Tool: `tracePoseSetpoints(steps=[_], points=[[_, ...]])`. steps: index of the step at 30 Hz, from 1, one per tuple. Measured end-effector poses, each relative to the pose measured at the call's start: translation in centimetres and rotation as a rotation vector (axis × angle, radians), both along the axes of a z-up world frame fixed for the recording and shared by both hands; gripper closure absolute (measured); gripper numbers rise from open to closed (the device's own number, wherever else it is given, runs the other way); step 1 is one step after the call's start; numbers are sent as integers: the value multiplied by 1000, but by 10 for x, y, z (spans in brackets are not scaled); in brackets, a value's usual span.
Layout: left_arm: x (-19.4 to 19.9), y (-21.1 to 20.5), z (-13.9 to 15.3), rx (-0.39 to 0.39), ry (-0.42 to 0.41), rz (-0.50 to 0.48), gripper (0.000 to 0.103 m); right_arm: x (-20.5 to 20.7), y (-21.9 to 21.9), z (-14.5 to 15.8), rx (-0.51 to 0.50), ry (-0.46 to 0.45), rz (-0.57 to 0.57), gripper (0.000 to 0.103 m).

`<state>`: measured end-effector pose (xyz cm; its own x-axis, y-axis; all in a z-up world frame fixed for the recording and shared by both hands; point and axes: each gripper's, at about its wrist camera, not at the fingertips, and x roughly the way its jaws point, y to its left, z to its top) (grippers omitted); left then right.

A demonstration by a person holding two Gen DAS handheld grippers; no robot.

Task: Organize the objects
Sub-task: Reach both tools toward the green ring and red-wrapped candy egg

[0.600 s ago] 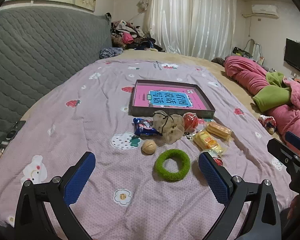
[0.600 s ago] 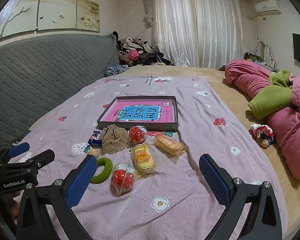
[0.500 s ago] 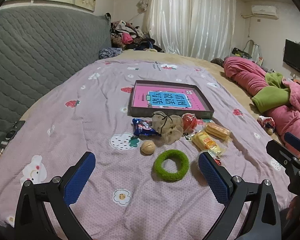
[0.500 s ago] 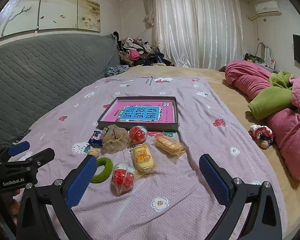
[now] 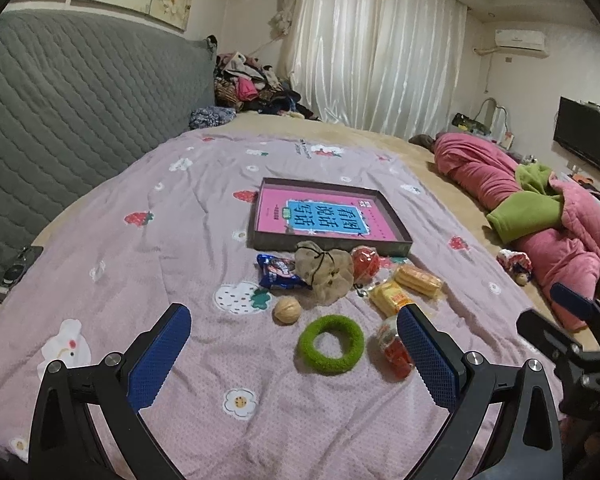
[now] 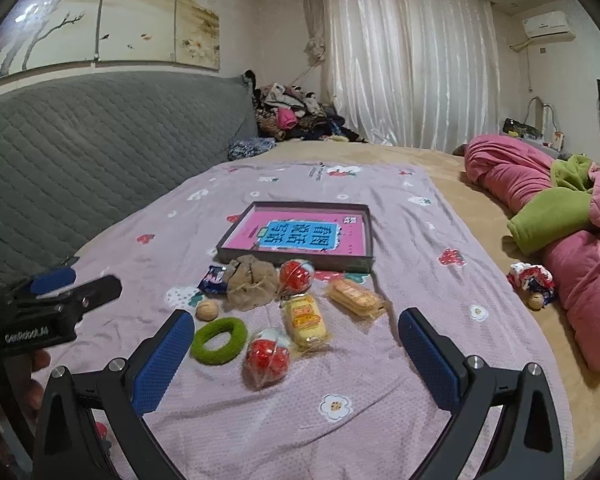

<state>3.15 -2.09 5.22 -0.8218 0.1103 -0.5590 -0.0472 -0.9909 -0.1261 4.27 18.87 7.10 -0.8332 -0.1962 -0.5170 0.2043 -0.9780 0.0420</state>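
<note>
A shallow dark tray [image 5: 396, 236] with a pink and blue book [image 5: 320, 216] lying flat inside sits on the lilac blanket [image 5: 188, 240], its long side running across the bed. Just in front of it lies a loose cluster: a blue snack packet [image 5: 278, 272], a beige drawstring pouch [image 5: 324, 274], a red ball in clear wrap [image 5: 365, 263], a walnut [image 5: 287, 311], a fuzzy green ring [image 5: 331, 345] lying flat, a yellow wrapped cake [image 6: 304, 320] pointing toward the tray, a wafer pack [image 6: 354, 298] lying slantwise, and a second red wrapped sweet [image 6: 266, 358] nearest the camera.

The left gripper [image 5: 292, 350] hangs above the blanket with its blue pads spread wide, holding nothing; the green ring shows between them. The right gripper [image 6: 296, 348] is likewise wide apart and empty, above the red sweet and the yellow cake.
</note>
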Motion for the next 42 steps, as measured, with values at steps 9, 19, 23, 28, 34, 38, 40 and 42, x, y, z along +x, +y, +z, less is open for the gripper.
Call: tracePoseSetpoints(steps=[9, 19, 23, 28, 34, 38, 40, 42], points=[[-35, 8, -43, 9, -113, -40, 0, -15, -20, -33, 48, -77, 4, 0], [-76, 26, -89, -38, -217, -50, 0, -39, -37, -79, 167, -158, -31, 0], [-87, 33, -94, -30, -239, -71, 1, -48, -41, -89, 145, -183, -25, 0], [-95, 44, -102, -24, -270, -116, 1, -58, -44, -98, 175, -206, -41, 0], [-103, 56, -111, -24, -305, -150, 5, -69, -43, -107, 181, -230, -58, 1], [-111, 57, -118, 3, -342, -158, 8, -74, -44, -111, 185, -229, -55, 1], [-114, 55, -121, 12, -354, -156, 9, -77, -45, -112, 184, -233, -47, 5], [-115, 53, -124, 27, -369, -155, 12, -81, -46, -114, 192, -240, -36, 6]])
